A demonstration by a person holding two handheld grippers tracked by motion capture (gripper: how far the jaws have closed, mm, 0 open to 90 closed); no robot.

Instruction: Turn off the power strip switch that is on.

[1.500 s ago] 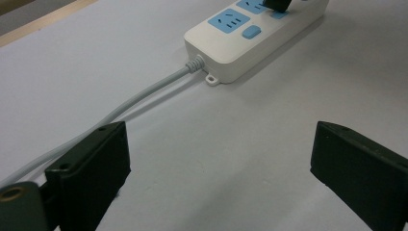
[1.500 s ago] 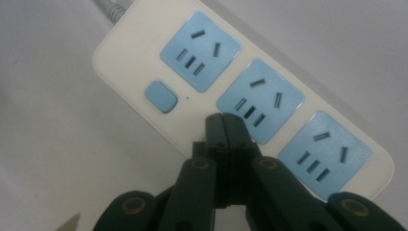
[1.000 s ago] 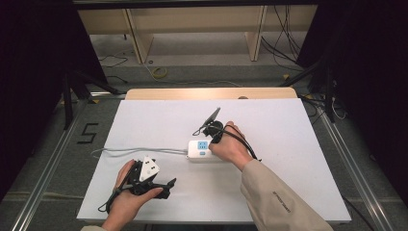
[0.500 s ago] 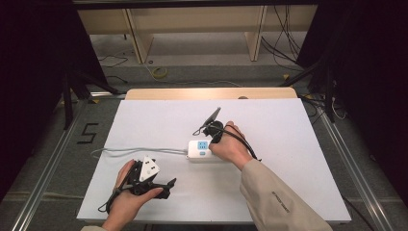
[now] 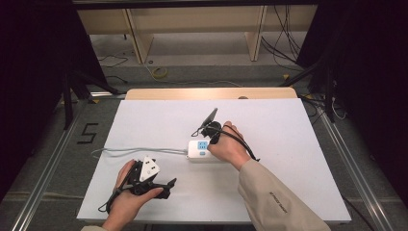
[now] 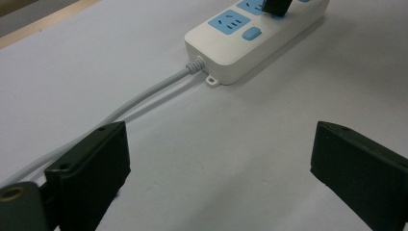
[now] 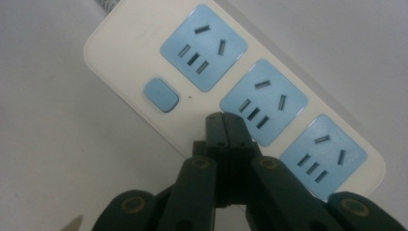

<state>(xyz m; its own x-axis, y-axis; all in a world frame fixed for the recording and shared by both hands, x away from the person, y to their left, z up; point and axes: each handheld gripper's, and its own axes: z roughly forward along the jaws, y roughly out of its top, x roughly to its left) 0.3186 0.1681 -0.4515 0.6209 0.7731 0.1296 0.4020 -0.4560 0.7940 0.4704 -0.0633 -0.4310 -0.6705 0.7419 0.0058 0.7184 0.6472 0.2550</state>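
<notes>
Nothing has moved since the earlier frames: both hands keep their place. The right gripper (image 7: 223, 120) has its jaws pressed together, empty, tips over the white plastic power strip (image 7: 231, 91); its blue rounded switch button (image 7: 161, 95) lies just beside the tips, toward the cable end along the strip's long axis. The left gripper (image 6: 216, 178) stands wide open, well apart from the strip.

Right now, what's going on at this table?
A person works at a white table with a hand-held claw in each hand. The right claw, its jaws closed together with nothing between them, points down at a white plastic power strip with three blue sockets and a blue button, its tips over the strip's near edge close to the button. I can't tell whether it touches. The left claw rests apart near the table's front, jaws wide open and empty, beside the strip's grey cable.
</notes>
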